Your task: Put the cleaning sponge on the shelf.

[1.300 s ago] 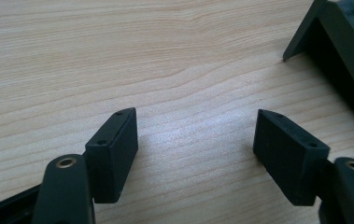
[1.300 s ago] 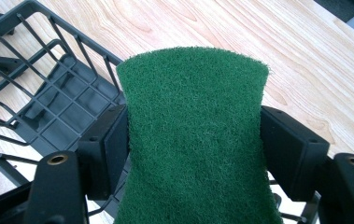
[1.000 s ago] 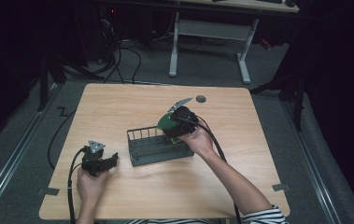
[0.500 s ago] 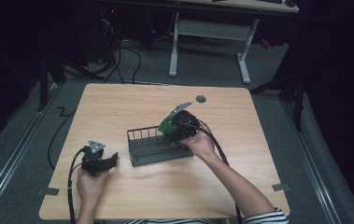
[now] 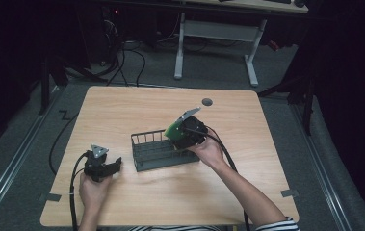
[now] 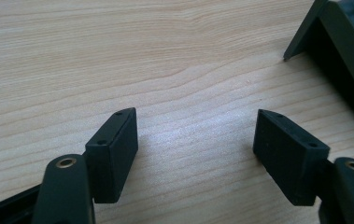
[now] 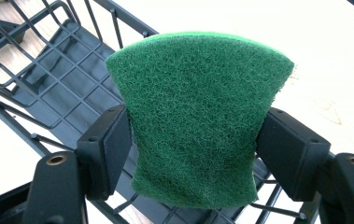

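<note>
A green scouring sponge is squeezed between the two black jaws of my right gripper, hanging over the right end of a dark wire rack. From above, the right gripper sits at the rack's right end, the sponge showing green at its front. My left gripper rests on the table to the left of the rack. Its jaws stand wide apart over bare wood, nothing between them, and a corner of the rack shows at the upper right.
The wooden table has a round cable hole near its far edge. Black cables trail from both grippers toward the near edge. A white desk frame stands on the floor beyond the table.
The right gripper with the sponge has drifted slightly down and left toward the rack's right end. The left gripper has stayed put.
</note>
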Demonstrator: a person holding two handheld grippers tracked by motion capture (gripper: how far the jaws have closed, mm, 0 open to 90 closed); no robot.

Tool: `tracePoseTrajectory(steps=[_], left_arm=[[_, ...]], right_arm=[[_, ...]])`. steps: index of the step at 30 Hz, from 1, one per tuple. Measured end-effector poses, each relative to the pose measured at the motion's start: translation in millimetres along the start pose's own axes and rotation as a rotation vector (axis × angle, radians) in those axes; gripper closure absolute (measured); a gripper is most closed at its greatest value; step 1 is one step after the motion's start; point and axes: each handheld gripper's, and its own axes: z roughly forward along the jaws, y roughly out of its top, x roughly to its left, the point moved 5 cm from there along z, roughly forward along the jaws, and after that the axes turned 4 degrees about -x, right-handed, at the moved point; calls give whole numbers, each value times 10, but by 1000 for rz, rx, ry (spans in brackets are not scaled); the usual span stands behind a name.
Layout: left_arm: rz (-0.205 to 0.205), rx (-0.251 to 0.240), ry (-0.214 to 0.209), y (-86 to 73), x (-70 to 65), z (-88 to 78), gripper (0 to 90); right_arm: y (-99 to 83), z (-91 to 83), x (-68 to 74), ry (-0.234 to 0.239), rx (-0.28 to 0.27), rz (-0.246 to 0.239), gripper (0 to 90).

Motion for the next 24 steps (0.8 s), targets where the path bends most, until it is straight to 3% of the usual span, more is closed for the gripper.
tracePoseTrajectory(steps=[12, 24], left_arm=[[-1, -1, 0, 0, -1, 1, 313], [-1, -1, 0, 0, -1, 1, 313]], right_arm=[[-33, -23, -14, 20, -1, 11, 236], [-69, -190, -76, 34, -71, 28, 224]])
